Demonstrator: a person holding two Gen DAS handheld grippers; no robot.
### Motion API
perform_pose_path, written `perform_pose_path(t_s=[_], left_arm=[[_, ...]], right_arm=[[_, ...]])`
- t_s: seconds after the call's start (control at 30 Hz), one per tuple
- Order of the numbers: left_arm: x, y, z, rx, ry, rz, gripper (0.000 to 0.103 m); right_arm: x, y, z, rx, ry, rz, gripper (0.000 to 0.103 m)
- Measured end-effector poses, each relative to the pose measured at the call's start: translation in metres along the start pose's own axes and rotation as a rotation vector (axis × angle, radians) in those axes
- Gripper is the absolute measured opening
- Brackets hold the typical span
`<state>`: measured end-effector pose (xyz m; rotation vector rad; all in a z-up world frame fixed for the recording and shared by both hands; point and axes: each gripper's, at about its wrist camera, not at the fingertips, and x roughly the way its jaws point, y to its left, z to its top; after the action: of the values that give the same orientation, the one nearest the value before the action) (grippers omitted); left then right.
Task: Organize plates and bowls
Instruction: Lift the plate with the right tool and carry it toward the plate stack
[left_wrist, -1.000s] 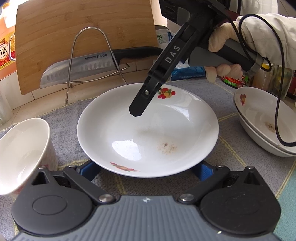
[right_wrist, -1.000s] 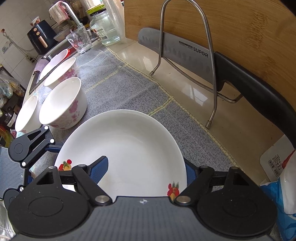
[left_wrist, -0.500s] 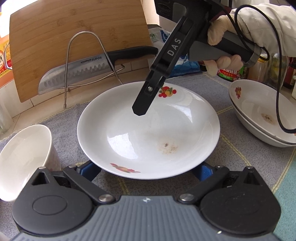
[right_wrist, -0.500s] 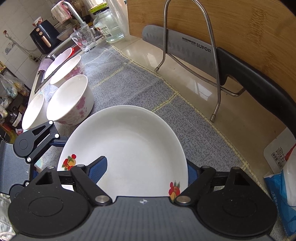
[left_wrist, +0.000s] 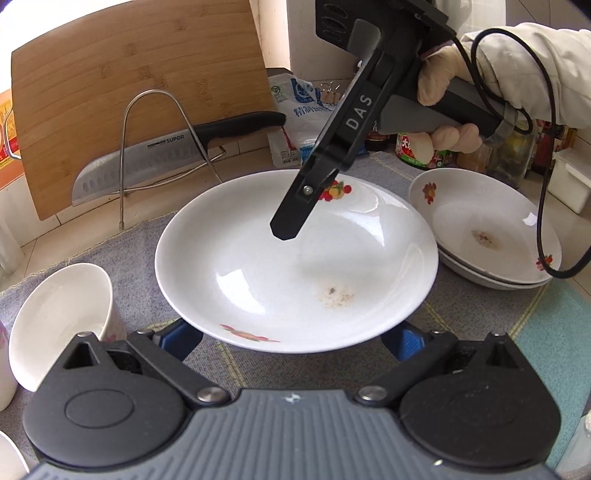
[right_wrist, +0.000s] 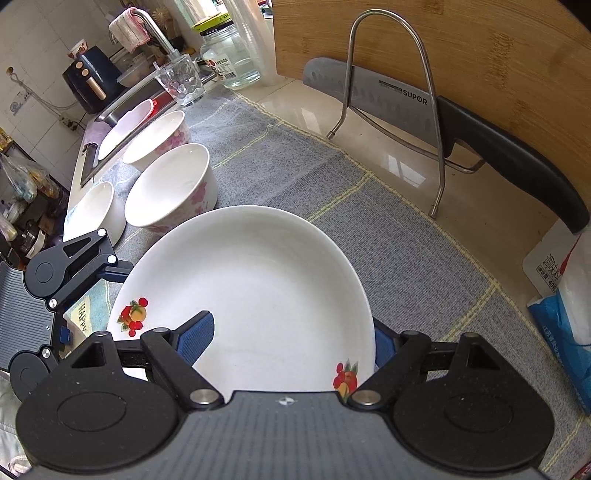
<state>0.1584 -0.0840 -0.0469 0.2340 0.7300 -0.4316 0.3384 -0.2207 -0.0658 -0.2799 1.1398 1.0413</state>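
Observation:
A white deep plate (left_wrist: 258, 266) with fruit prints and a brown smear looks raised a little off the grey mat (right_wrist: 406, 251). Its near rim lies over the two spread fingers of my left gripper (left_wrist: 293, 332), and their tips are hidden beneath it. My right gripper (right_wrist: 290, 343) straddles the far rim with jaws well apart. One blue pad (right_wrist: 195, 339) hovers over the plate's inside, while the other sits just outside the rim. A gloved hand (left_wrist: 443, 88) holds it. Two matching plates (left_wrist: 487, 229) are stacked to the right.
Several white bowls with pink flowers (right_wrist: 173, 188) stand on the mat towards the sink; one bowl (left_wrist: 59, 325) is close to my left gripper. Behind the plate are a knife (left_wrist: 147, 162) in a wire rack and a wooden cutting board (left_wrist: 140, 85). A glass (right_wrist: 181, 81), jars and bags line the counter.
Both grippers have risen slightly together with the plate, and the bowls and mat now sit lower in view. The stacked plates have come further into the left wrist view.

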Motion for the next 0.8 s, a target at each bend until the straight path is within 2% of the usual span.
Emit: perform_pose_path(t_s=[0.43, 0.8], left_arm=[[-0.031, -0.023, 0.006, 0.077, -0.041, -0.071, 0.101], [-0.035, -0.049, 0.009, 0.158, -0.050, -0.163, 0.101]], right_arm=[[-0.041, 0.030, -0.037, 0.035, -0.061, -0.075, 0.089], [-0.075, 0.041, -0.088, 0.118, -0.107, -0.149, 0.089]])
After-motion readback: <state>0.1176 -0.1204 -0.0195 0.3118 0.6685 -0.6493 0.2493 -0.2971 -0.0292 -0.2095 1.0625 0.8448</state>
